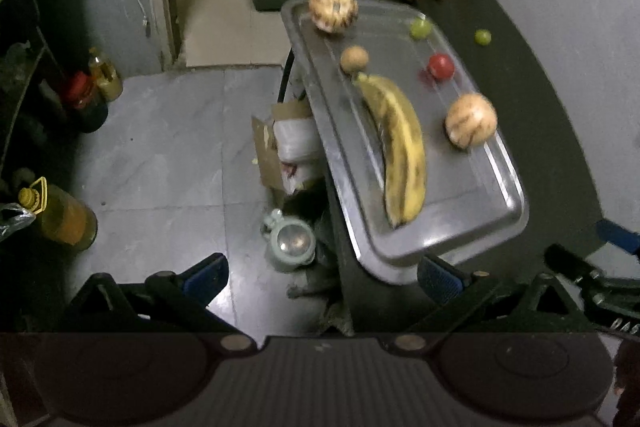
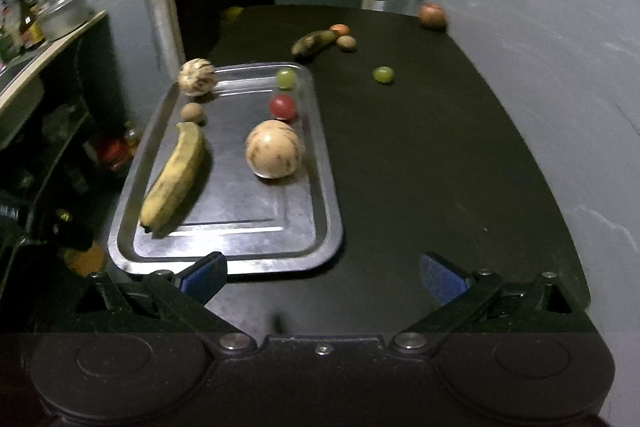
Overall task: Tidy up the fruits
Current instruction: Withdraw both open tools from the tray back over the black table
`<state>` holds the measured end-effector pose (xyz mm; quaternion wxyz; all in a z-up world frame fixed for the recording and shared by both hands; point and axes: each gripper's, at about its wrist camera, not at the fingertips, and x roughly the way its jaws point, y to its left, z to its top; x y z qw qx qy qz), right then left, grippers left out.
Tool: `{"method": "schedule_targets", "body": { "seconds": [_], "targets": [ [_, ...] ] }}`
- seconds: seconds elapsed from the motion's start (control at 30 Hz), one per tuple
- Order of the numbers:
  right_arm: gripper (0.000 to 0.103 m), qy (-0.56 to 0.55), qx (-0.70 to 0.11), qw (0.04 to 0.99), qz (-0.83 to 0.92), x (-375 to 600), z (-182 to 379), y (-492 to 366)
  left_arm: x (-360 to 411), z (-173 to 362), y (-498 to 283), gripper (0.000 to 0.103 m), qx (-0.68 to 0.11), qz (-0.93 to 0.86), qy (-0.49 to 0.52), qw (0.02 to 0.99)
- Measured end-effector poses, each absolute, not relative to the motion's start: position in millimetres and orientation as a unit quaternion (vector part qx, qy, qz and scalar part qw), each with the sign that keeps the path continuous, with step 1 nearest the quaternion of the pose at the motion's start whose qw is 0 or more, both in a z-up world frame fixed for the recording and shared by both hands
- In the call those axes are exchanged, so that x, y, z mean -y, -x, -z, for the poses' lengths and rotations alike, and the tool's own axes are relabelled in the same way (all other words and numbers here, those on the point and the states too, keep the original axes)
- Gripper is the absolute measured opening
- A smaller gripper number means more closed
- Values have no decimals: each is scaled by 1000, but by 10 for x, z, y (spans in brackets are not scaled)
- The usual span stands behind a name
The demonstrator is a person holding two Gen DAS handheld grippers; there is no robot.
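Note:
A metal tray (image 2: 320,195) (image 1: 472,223) on the black table holds a yellow banana (image 2: 176,175) (image 1: 400,147), two pale striped round fruits (image 2: 274,154) (image 2: 196,77), a small brown fruit (image 2: 192,113), a red fruit (image 2: 283,106) and a green fruit (image 2: 286,78). Loose on the table beyond lie a green fruit (image 2: 383,75), a dark banana (image 2: 314,43), a small brown fruit (image 2: 346,43), an orange-red fruit (image 2: 339,29) and a reddish fruit (image 2: 432,15). My left gripper (image 1: 320,279) is open and empty, off the tray's near left corner. My right gripper (image 2: 322,277) is open and empty at the tray's near edge.
The table's left edge drops to a grey floor with a cardboard box (image 1: 276,151), a kettle (image 1: 290,243) and oil bottles (image 1: 60,215). A shelf with jars (image 2: 36,27) stands left. A wall (image 2: 560,27) is right.

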<state>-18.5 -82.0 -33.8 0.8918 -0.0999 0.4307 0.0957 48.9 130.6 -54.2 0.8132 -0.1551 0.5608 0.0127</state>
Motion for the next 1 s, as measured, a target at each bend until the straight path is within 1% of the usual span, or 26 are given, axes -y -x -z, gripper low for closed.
{"method": "schedule_targets", "body": {
  "seconds": [0.27, 0.47, 0.63, 0.8, 1.0],
  "targets": [
    [102, 100, -414, 903, -55, 850, 257, 211, -1303, 632, -396, 102, -575, 1, 152, 804],
    [102, 95, -387, 916, -42, 905, -26, 139, -1345, 544, -401, 102, -564, 15, 166, 809],
    [102, 92, -345, 933, -40, 973, -503, 34, -1376, 376, -463, 102, -547, 24, 167, 820],
    [102, 91, -298, 949, -58, 1040, -1114, -186, -1442, 195, -602, 102, -524, 26, 195, 828],
    [102, 151, -226, 957, -106, 968, -1914, -510, -1504, -137, -846, 102, -482, 37, 200, 852]
  ]
}}
